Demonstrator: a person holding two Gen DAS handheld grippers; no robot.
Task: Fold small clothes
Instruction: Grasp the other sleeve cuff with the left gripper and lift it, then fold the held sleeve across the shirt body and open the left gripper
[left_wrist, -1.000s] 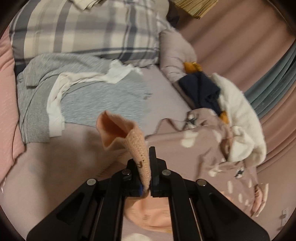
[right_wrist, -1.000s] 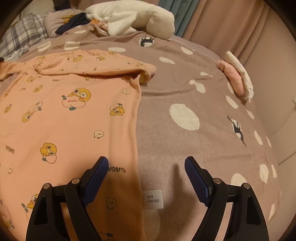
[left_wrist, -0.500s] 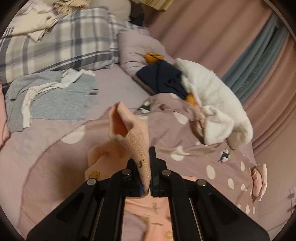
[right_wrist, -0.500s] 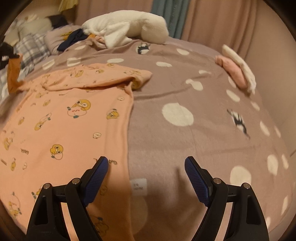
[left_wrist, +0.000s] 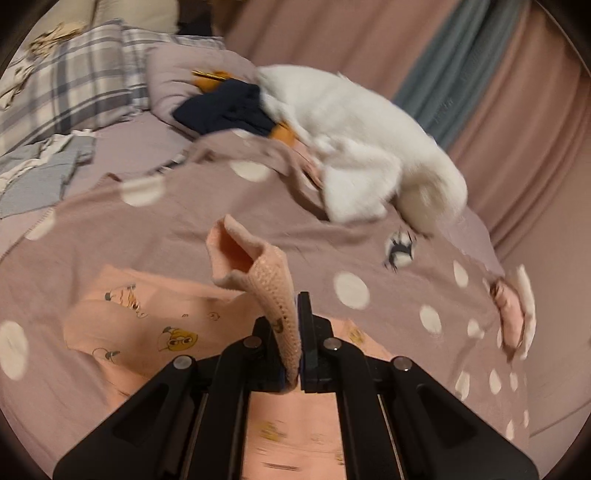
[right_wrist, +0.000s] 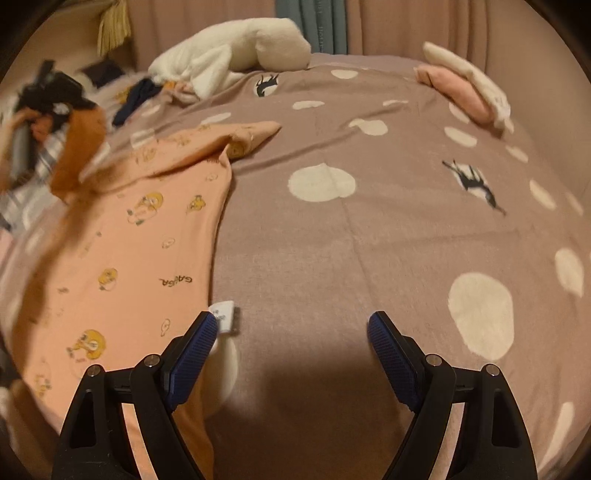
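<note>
Left gripper (left_wrist: 295, 332) is clamped on a ribbed cuff (left_wrist: 255, 273) of the peach pyjama top (right_wrist: 122, 258), its jaws pressed together with the knit standing up out of them. The right gripper (right_wrist: 291, 332) hangs over the dotted blanket (right_wrist: 369, 229) with its jaws wide apart and nothing between them; its left blue pad (right_wrist: 192, 347) sits just beside the garment's white size label (right_wrist: 225, 314).

The top lies spread on the blanket toward the left side of the bed, one sleeve already doubled across its far end. The step in hand looks like the second sleeve fold: the held cuff is lifted above the body of the garment, apparently to be carried across it. The next move would call for lowering the cuff flat onto the body before letting go, while the free gripper might pin or take the near hem by the label so the cloth does not drag.

Much is hard to read. The left wrist view is smeared, so the prints below the gripper are streaks. In the right wrist view the raised sleeve and the hand behind it are a blur at the left edge. The garment's near hem is hidden by the gripper frames. A white fleece heap (left_wrist: 354, 136) and a folded pink-and-cream pile (right_wrist: 465, 85) lie near the bed's far edge.
</note>
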